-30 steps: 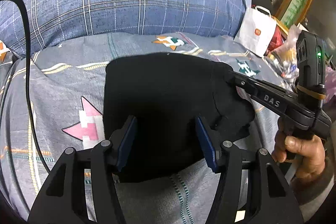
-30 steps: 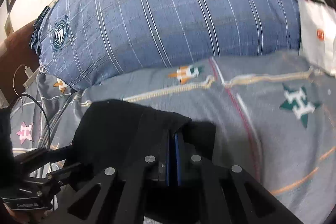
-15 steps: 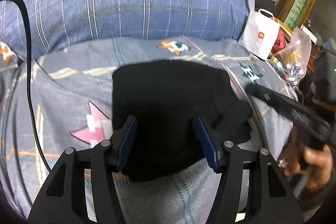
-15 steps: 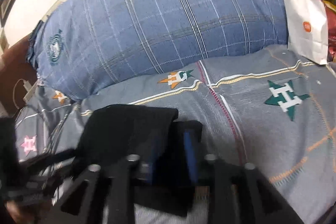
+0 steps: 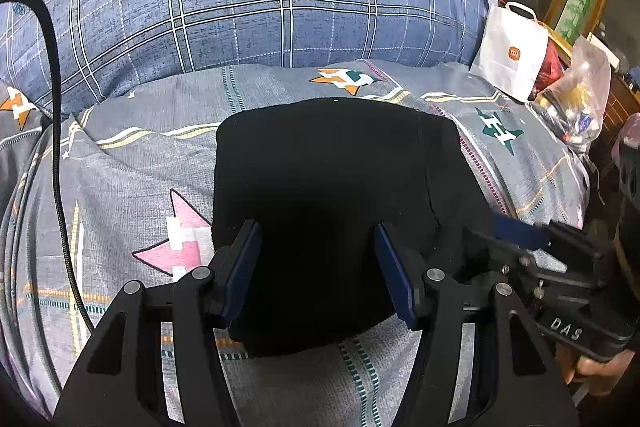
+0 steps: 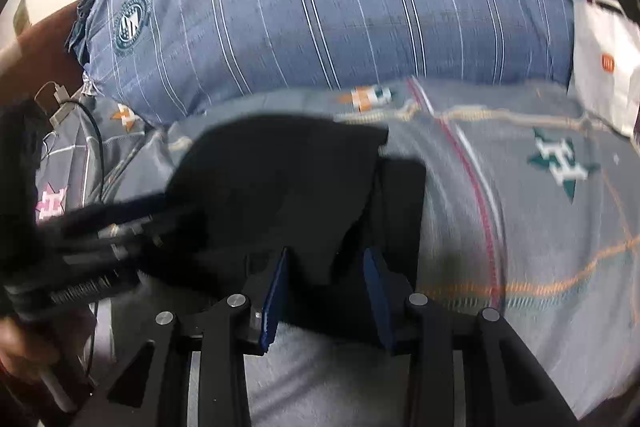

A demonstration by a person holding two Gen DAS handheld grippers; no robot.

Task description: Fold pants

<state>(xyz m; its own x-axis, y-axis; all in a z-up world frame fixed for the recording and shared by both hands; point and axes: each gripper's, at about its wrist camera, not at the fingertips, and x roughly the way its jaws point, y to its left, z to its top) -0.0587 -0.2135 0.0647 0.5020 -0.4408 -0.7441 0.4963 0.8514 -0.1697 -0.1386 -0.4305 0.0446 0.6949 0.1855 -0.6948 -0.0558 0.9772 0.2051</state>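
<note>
Both wrist cams close, angled down, shared pants (image 5: 332, 187).

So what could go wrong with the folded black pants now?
The right gripper is open, with the pants' edge between its fingers; pulling away could snag it and undo the fold. The right side already looks uneven, so the stack may not stay neat. The black cable on the bed beside the pants could catch the left gripper.
</note>
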